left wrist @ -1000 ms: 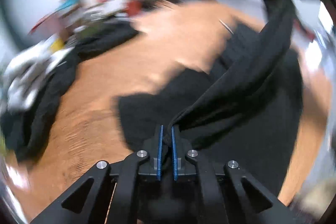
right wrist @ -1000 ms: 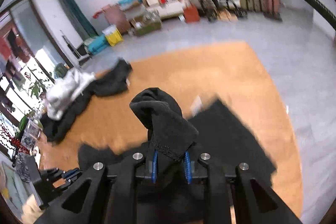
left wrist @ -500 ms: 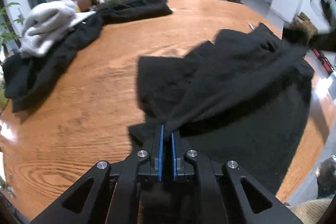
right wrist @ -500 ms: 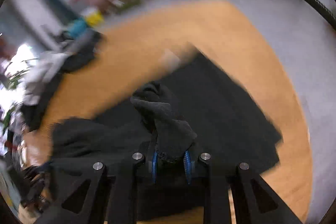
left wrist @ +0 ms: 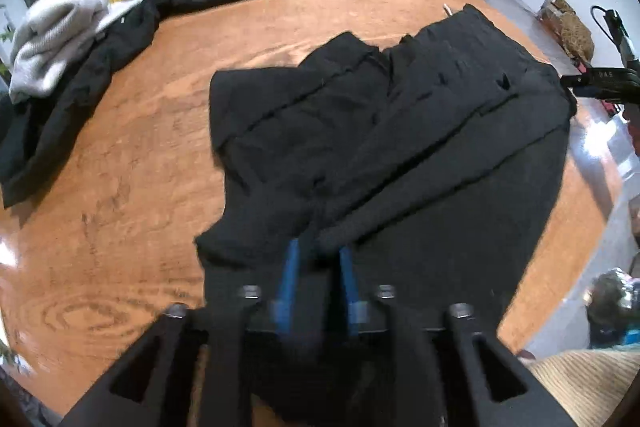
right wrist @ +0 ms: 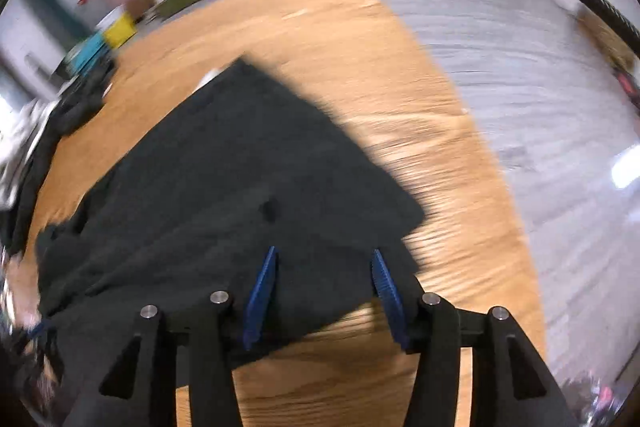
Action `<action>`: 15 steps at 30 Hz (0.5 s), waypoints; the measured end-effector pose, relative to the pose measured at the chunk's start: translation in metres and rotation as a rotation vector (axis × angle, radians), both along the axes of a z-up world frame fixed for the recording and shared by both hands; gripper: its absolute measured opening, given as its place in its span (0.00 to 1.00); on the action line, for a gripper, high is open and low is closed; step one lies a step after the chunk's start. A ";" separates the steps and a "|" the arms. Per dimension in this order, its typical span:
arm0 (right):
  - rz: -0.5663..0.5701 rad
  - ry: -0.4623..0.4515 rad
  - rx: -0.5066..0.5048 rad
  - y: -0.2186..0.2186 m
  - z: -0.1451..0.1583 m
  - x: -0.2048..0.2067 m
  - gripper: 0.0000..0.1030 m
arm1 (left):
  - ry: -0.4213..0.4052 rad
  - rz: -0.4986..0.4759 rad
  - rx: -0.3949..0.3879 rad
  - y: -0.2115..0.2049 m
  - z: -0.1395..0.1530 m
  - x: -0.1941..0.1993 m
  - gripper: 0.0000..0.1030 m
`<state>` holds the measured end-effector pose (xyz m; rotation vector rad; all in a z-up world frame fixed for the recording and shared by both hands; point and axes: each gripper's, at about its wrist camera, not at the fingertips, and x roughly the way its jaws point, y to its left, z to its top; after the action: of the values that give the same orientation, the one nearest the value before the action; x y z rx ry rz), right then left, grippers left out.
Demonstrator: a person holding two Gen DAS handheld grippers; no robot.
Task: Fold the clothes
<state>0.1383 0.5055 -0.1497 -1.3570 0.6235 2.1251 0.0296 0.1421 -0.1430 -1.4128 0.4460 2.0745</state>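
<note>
A black garment [left wrist: 400,131] lies folded over on the round wooden table [left wrist: 132,195], with long creases running across it. My left gripper [left wrist: 318,251] is low at its near edge, the blue pads slightly apart with a fold of cloth between them. In the right wrist view the same garment [right wrist: 224,179] lies flat, and my right gripper [right wrist: 324,259] is open and empty just above its near corner. The right gripper also shows at the right edge of the left wrist view [left wrist: 596,83].
A heap of dark clothes [left wrist: 80,75] with a light grey knit [left wrist: 52,31] on top lies at the table's far left. Boxes and bags stand along the far wall. The table edge [right wrist: 500,219] runs close on the right, with grey floor beyond.
Both grippers have lowered the lifted black cloth onto the garment. The right gripper has opened and let go of its bunch. The left pads have parted slightly.
</note>
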 end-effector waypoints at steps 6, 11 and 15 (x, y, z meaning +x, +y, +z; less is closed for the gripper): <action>0.043 0.069 -0.021 -0.007 0.014 0.001 0.44 | -0.030 0.028 0.112 -0.020 0.027 -0.002 0.67; 0.215 0.080 -0.088 -0.058 -0.003 -0.039 0.34 | -0.017 0.090 0.196 -0.001 0.035 -0.018 0.47; 0.213 0.021 -0.046 -0.066 -0.021 -0.045 0.26 | -0.061 0.074 0.231 0.029 0.018 -0.029 0.33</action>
<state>0.0930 0.4399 -0.1709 -1.4848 0.5605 2.3076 0.0004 0.1707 -0.1246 -1.3675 0.1248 2.0595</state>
